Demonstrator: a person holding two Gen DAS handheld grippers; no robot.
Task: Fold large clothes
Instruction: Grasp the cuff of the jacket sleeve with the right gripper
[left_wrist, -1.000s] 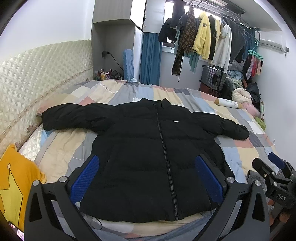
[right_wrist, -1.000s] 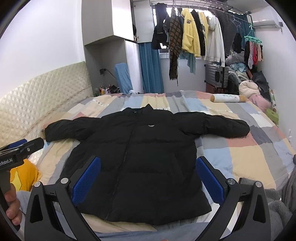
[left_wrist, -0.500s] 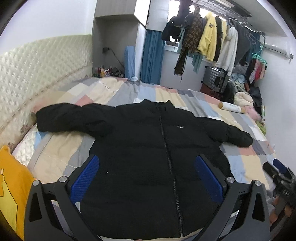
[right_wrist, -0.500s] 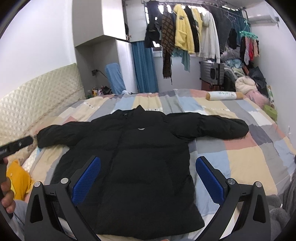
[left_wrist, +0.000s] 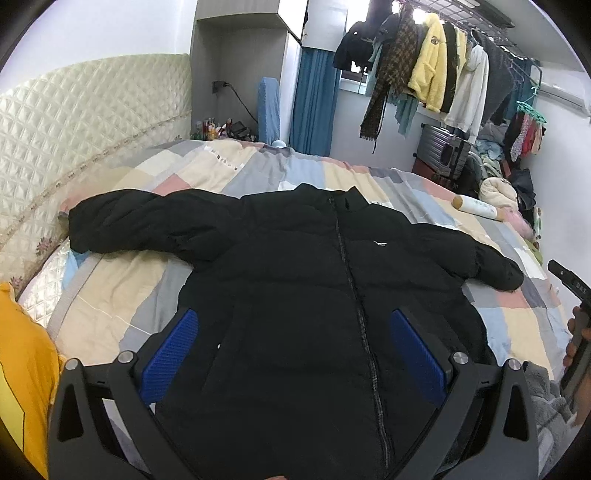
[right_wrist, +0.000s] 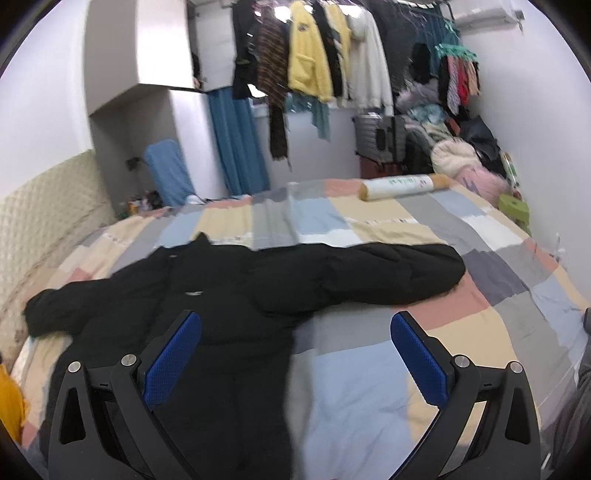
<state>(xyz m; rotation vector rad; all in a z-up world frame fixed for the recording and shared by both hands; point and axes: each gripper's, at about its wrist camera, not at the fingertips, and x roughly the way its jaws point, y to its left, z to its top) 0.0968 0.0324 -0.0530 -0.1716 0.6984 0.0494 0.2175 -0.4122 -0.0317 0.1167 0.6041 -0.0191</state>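
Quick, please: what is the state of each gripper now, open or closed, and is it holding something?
Left gripper: open, holding nothing, above the black jacket.
Right gripper: open, holding nothing.

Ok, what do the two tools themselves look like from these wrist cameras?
Both match: the left tool and right tool each have two black angular fingers with cut-out openings, silver pivot bolts, and ribbed blue pads on the inner faces. In the left view, the right tool's black body carries white lettering, too small to read surely. No cables visible.
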